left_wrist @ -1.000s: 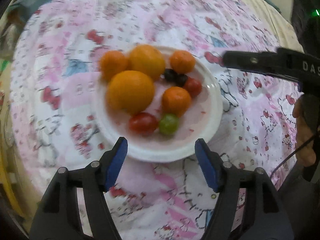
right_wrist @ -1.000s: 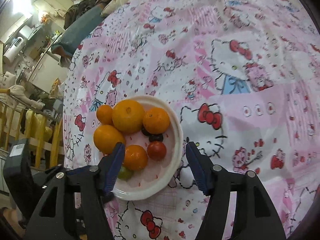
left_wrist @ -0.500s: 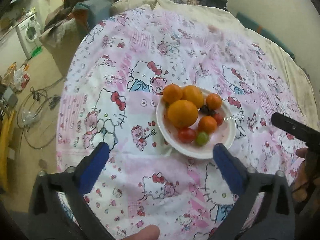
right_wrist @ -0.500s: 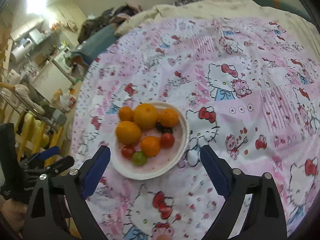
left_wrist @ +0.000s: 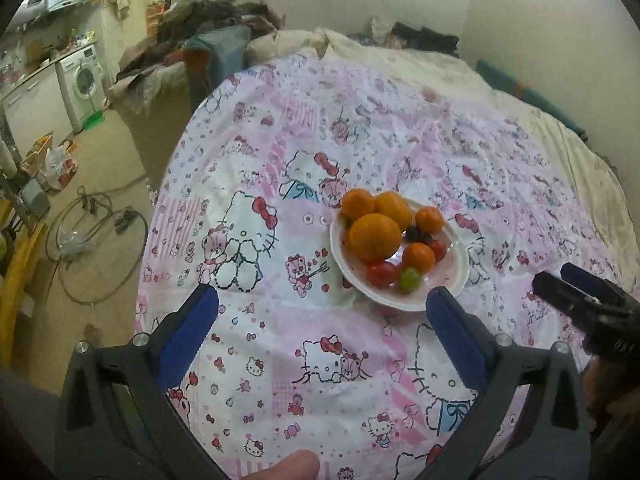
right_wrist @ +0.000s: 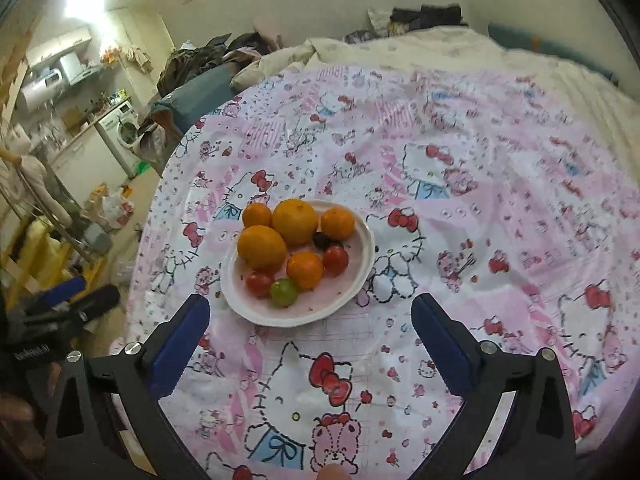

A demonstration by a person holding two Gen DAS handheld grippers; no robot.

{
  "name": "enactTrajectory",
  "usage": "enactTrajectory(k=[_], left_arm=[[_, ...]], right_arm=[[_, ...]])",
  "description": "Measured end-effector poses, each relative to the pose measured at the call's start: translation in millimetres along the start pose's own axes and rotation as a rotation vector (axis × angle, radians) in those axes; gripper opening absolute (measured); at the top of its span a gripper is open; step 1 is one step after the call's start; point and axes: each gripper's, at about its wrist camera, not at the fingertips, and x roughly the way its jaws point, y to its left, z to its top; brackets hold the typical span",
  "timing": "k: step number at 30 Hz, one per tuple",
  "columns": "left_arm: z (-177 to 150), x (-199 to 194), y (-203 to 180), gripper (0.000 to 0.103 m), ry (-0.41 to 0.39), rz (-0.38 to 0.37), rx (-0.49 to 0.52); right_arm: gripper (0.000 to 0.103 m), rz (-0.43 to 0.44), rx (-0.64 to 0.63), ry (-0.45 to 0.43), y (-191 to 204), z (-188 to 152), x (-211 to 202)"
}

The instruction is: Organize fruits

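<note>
White plate (right_wrist: 362, 276) sits on a bed under a pink cartoon-cat bedspread (right_wrist: 460, 184), near its left edge. All fruit is on the plate.

- Far side of plate: two large oranges (right_wrist: 295, 221), three smaller mandarins (right_wrist: 305, 269) around them.
- Near rim of plate: two red tomatoes (right_wrist: 259, 283), one green grape (right_wrist: 283, 292). Dark berries (right_wrist: 321, 240) at plate centre.

Left tool (left_wrist: 322, 308): jaws spread wide, empty, short of the plate. Right tool (right_wrist: 310, 316): likewise wide open, holding nothing, plate just beyond its tips.

Handling, judged:
- Oranges firm, heavy, round; take across the widest middle.
- Tomatoes, grape, berries soft, smooth-skinned, prone to slip or burst; light squeeze only.
- Plate light, may slide on soft bedding.
</note>
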Motion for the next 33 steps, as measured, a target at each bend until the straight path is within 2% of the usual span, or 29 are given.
enactTrajectory(k=[6,10,33], left_arm=[[-4.0,-4.6,-5.6,0.102,-0.054,0.009,0.039],[-4.9,2.2,-5.1,0.102,-0.036,0.005,0.043],[-5.1,4.1,-4.3,0.103,-0.029,0.005,0.018]], right_arm=[[0.103,-0.082,-0.009,-0.029,5.2,-12.2,0.1],[0.103,-0.097,-0.025,-0.037,8.0,-11.4,4.8],[0.103,-0.096,-0.005,-0.043,4.8,-9.0,6.2]])
